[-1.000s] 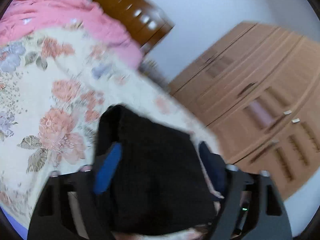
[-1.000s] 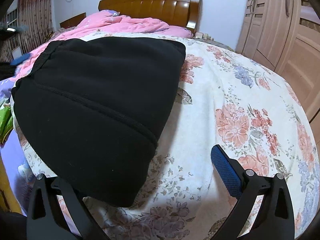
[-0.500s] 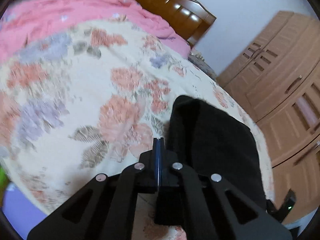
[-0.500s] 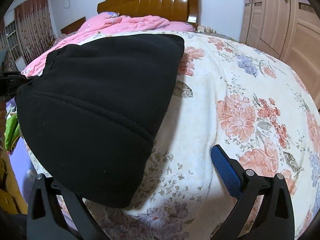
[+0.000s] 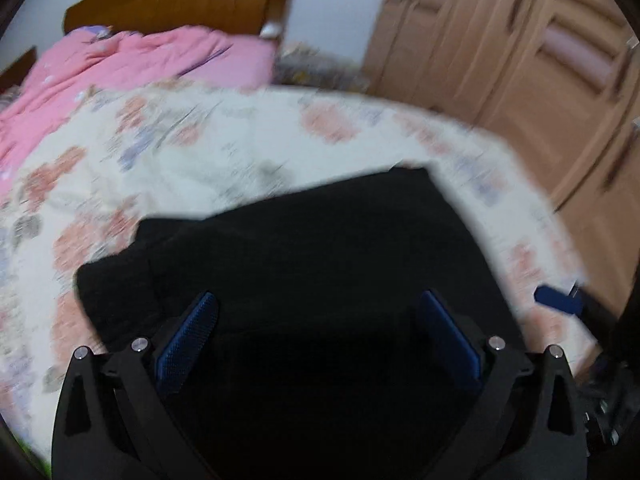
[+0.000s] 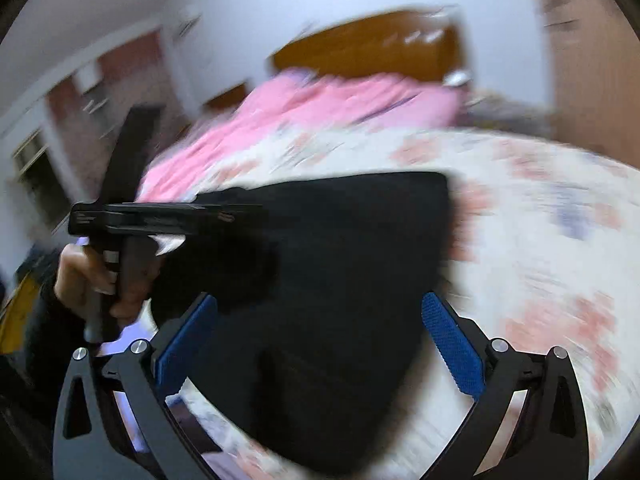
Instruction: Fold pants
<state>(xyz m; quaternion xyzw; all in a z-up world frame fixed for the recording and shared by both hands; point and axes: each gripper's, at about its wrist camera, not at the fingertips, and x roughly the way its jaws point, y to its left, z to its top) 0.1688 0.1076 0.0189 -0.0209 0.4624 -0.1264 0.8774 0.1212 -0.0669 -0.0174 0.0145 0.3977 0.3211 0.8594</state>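
The black pants (image 5: 312, 248) lie folded into a compact block on the floral bedspread (image 5: 192, 152). My left gripper (image 5: 318, 336) is open, its blue pads (image 5: 188, 336) spread over the near part of the pants. My right gripper (image 6: 320, 340) is open too, blue pads (image 6: 452, 344) on either side of the pants (image 6: 340, 264). In the right wrist view the left gripper (image 6: 168, 216) shows from the side at the pants' left edge, held by a hand (image 6: 88, 276). Both views are motion-blurred.
A pink quilt (image 5: 120, 64) and a wooden headboard (image 5: 180, 4) lie at the far end of the bed. Wooden wardrobes (image 5: 520, 64) stand at the right. The right gripper's blue pad (image 5: 558, 300) shows at the bed's right edge.
My left gripper was shut half a second ago and has opened, swinging over the pants. My right gripper has moved left to straddle the pants. Both cameras have tilted up.
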